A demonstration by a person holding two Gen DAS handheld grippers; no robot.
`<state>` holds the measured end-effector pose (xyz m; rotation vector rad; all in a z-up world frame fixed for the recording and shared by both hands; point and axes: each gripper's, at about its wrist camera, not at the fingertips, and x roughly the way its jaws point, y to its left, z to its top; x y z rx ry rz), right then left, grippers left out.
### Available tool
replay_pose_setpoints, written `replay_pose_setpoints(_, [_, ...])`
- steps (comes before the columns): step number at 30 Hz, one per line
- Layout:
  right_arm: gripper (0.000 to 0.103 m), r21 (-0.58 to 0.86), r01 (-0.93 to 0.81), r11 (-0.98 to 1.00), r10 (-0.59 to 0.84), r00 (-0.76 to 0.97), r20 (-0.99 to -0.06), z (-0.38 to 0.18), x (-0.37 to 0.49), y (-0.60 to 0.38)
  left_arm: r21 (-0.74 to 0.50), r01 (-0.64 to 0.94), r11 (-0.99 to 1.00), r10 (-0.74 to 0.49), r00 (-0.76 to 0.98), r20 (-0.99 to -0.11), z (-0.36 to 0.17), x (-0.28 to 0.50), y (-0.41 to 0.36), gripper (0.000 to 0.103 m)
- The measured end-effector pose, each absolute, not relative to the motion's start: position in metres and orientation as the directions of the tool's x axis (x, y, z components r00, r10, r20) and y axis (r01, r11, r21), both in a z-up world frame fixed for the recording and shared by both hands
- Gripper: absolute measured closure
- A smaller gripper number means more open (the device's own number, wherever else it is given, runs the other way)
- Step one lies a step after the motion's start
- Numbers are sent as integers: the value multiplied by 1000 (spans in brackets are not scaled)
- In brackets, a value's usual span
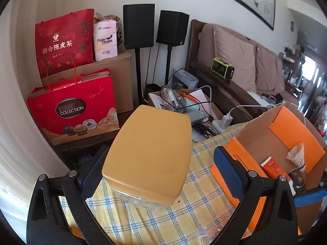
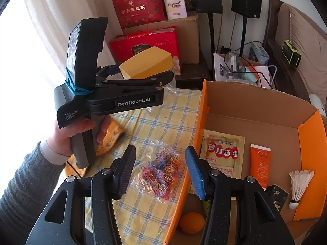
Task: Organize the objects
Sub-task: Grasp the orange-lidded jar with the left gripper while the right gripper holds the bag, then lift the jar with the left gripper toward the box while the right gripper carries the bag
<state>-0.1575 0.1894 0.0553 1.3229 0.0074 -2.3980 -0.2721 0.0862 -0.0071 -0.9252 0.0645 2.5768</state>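
- Left gripper [image 1: 161, 153] spread wide around the yellow-lidded container [image 1: 149, 153]; the pad nearer the cardboard box [image 2: 255, 110] stands clear of the lid, so no squeeze.
- Container standing on the checked cloth [image 2: 155, 122], well to the left of the box, clear body just showing under the lid.
- On the left tool's side in white: "GenRobot.AI", and lower on the body "Data Acquisition System". Gripped round the handle by a hand [image 2: 67, 134] in a grey sleeve.
- Right gripper [image 2: 159, 151] released too, jaws apart over a clear bag of coloured rubber bands [image 2: 163, 171]; nothing pinched. Bag lying on the cloth just outside the box's left orange wall.
- Inside the box, against that wall: a tan sachet [image 2: 222, 155] reading "萱草暖蛋".
- Beside it, further into the box: an orange tube [image 2: 260, 165] marked "Avène" with a "30".
- Near the box's right wall: a white shuttlecock [image 2: 299, 185] standing on its cork, a small black carton [image 2: 277, 194] next to it, lettering too small to read.
- In the box's near left corner: an orange ball [image 2: 192, 222].
- Far behind and left of the box: a red bag [image 1: 63, 38] reading "新会陈皮茶", a tissue pack [image 1: 105, 38] with "Health" legible, and below them a red "FERRERO COLLECTION" gift bag [image 1: 71, 110].
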Motion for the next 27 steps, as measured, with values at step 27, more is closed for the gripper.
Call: replay_pose_setpoints(27, [61, 92, 390, -916, -260, -403, -878, 9, -161, 136, -120, -241, -963, 263, -756, -599, 52, -169, 11, 41])
